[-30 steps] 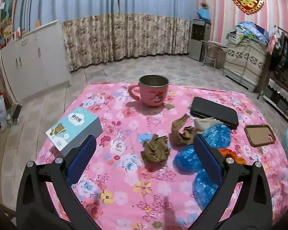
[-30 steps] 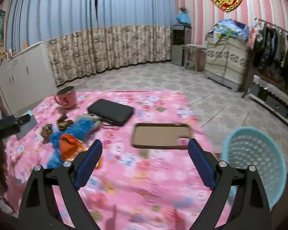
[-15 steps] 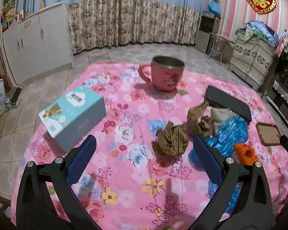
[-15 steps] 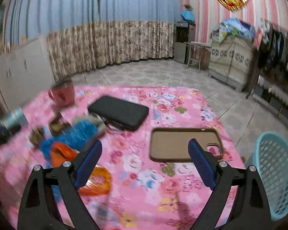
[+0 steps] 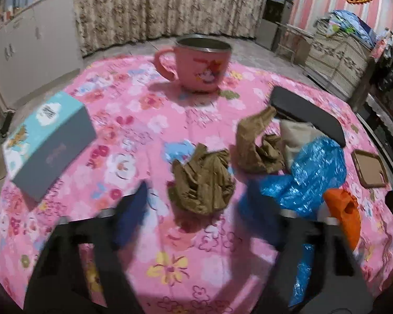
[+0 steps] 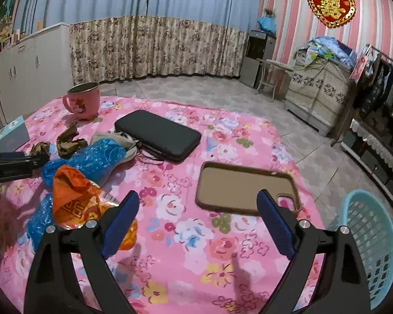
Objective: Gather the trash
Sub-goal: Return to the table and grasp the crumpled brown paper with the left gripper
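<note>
The left gripper (image 5: 196, 222) points steeply down at the worktop (image 5: 170, 267); its jaws have just been closing, now half apart, with the brown paper wad (image 5: 203, 183) between the tips, untouched. It has dropped closer than before. The right gripper (image 6: 196, 222) hangs wide open and empty over bare cloth near the right edge, beside the basket (image 6: 369, 240).

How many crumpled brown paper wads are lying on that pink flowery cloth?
2. One brown wad lies in the middle of the cloth, nearest the camera; the other brown wad lies beside it, against the blue plastic. More may hide underneath.
</note>
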`<state>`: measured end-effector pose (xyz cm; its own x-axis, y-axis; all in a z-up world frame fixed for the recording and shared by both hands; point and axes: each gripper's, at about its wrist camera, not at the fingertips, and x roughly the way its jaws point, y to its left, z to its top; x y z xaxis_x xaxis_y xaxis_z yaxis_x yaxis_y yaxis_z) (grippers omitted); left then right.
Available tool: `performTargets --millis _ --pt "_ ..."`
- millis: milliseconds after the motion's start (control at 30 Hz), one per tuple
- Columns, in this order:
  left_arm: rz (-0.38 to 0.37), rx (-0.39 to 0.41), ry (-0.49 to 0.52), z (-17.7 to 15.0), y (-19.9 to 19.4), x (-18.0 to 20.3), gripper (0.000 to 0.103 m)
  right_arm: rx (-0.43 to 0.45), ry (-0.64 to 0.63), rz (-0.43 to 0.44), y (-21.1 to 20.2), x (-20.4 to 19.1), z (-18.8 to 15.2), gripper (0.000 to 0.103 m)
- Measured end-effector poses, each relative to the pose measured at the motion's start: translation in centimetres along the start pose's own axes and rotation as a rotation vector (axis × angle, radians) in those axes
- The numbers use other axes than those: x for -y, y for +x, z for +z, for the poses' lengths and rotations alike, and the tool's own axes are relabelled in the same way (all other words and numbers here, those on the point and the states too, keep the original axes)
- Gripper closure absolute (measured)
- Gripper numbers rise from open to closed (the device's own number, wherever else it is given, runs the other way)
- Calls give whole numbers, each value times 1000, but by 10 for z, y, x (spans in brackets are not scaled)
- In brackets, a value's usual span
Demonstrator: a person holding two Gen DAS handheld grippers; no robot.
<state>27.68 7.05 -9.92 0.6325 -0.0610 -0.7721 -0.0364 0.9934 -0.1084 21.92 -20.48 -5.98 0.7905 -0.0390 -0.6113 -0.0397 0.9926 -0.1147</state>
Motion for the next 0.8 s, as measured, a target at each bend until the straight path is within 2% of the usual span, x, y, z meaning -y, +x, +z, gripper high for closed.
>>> performTargets --millis 67,300,500,667,800 --pt "-14 -12 2 -1 0 -2 62 -9 -3 17 0 -3 -1 14" --pt "45 31 -37 2 -23 -17 62 4 -62 101 -12 -26 -2 14" --pt "91 78 2 2 -53 -15 62 -5 -116 194 -16 -53 -5 14" --pt "94 114 -7 4 -70 -21 62 -38 -133 234 -8 -69 -11 14" --pt "77 106 -36 3 -72 -28 62 -48 -150 249 -3 -79 -13 14"
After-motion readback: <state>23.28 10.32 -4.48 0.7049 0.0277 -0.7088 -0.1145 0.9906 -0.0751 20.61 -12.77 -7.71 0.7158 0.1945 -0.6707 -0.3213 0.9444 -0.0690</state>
